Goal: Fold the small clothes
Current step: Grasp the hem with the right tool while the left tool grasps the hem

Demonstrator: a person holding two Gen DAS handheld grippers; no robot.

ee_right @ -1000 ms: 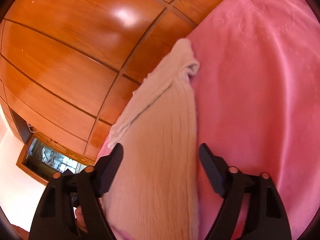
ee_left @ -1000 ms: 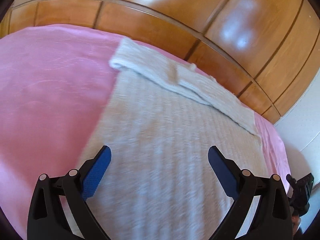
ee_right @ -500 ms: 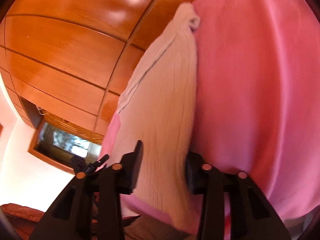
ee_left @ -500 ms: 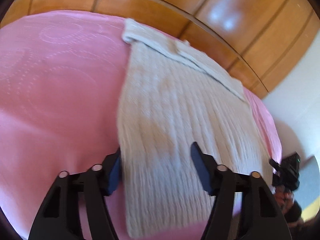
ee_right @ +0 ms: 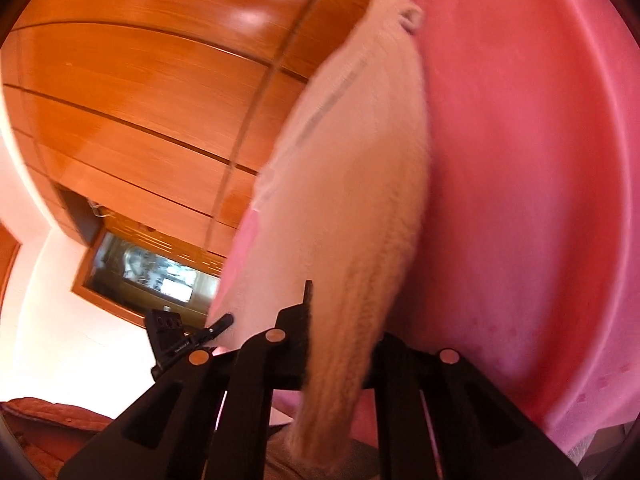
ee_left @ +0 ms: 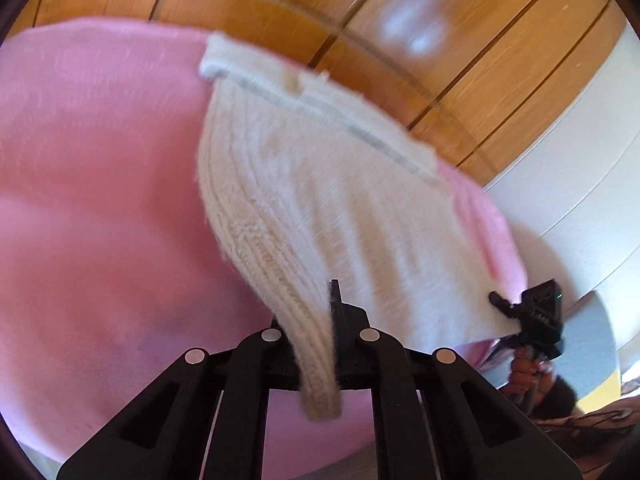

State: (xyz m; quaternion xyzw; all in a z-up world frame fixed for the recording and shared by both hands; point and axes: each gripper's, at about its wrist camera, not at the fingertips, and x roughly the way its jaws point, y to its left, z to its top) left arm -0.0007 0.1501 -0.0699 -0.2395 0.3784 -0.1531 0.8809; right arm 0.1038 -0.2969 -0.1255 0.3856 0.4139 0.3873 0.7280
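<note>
Since half a second ago both pairs of jaws have gone from standing open astride the near hem to closed on it, and the hem has risen off the pink bedspread (ee_left: pixel 100 200). I have the left gripper (ee_left: pixel 320 344) clamped on the ribbed left near corner of the cream knitted sweater (ee_left: pixel 320 184), and the pinched cloth hangs down through the jaws. The right gripper (ee_right: pixel 340 344) grips the opposite near corner in the same way; its black tip also shows in the left wrist view at the garment's right edge.

The sweater lies lengthwise on the bedspread, its far end, with a folded-over band, near the far edge below the wooden panelled wall (ee_left: pixel 440 40). The near half is lifted and sags between my two holds; the far half rests flat.

Handling, as I judge it: the knit is soft, light and limp, stretchy along the ribs, and not fragile. It drapes rather than holds shape, so both corners must travel together to keep the edge straight. The thick ribbed hem is the soundest place to hold; a thinner pinch could slip.
</note>
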